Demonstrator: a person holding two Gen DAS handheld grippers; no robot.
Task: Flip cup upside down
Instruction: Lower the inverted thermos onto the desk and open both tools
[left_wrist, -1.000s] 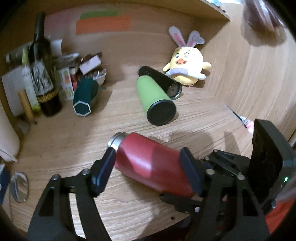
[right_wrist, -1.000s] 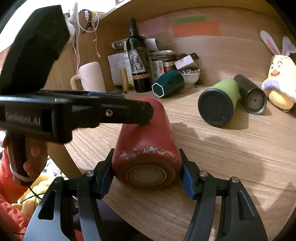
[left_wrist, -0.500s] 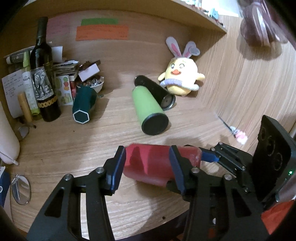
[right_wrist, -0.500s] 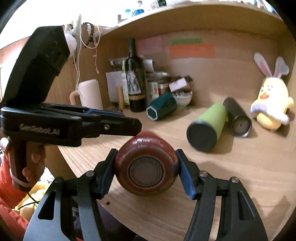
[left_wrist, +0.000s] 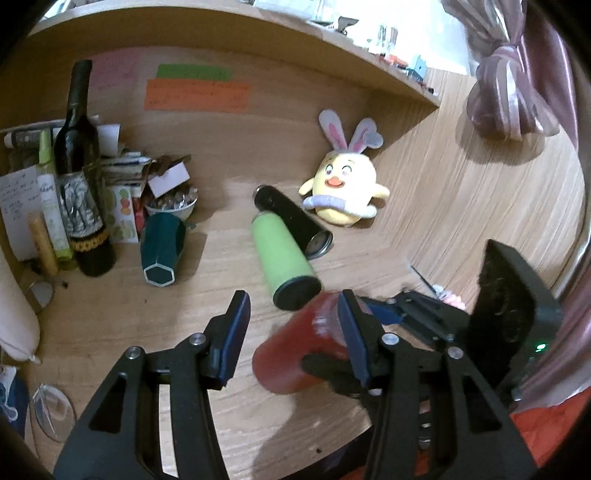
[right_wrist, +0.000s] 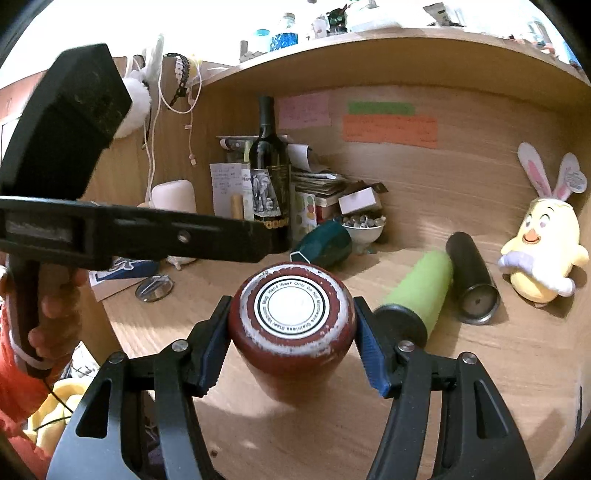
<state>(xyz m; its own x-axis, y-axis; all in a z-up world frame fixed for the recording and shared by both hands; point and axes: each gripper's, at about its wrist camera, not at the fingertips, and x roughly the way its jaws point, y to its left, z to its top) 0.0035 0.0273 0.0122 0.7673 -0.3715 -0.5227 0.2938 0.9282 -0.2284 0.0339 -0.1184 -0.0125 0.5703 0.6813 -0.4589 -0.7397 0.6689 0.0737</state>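
The red cup (right_wrist: 291, 314) is held in my right gripper (right_wrist: 291, 332), shut on its sides near the base. Its white-ringed base faces the right wrist camera and its body tilts away and down toward the wooden desk (right_wrist: 480, 369). In the left wrist view the red cup (left_wrist: 295, 350) is blurred and stands nearly on end, held from the right by the right gripper. My left gripper (left_wrist: 291, 332) is open and empty, its right finger in front of the cup; its body (right_wrist: 129, 232) crosses the right wrist view above the cup.
A green tumbler (left_wrist: 282, 258) and a black tumbler (left_wrist: 291, 221) lie on their sides behind the cup. A dark green hexagonal cup (left_wrist: 162, 247), wine bottle (left_wrist: 79, 177), bowl, papers and plush chick (left_wrist: 343, 192) stand at the back. The desk's front edge is close below.
The left gripper let go of the red cup and opened. The right gripper turned the cup from lying flat to nearly on end, base up, and lifted it.
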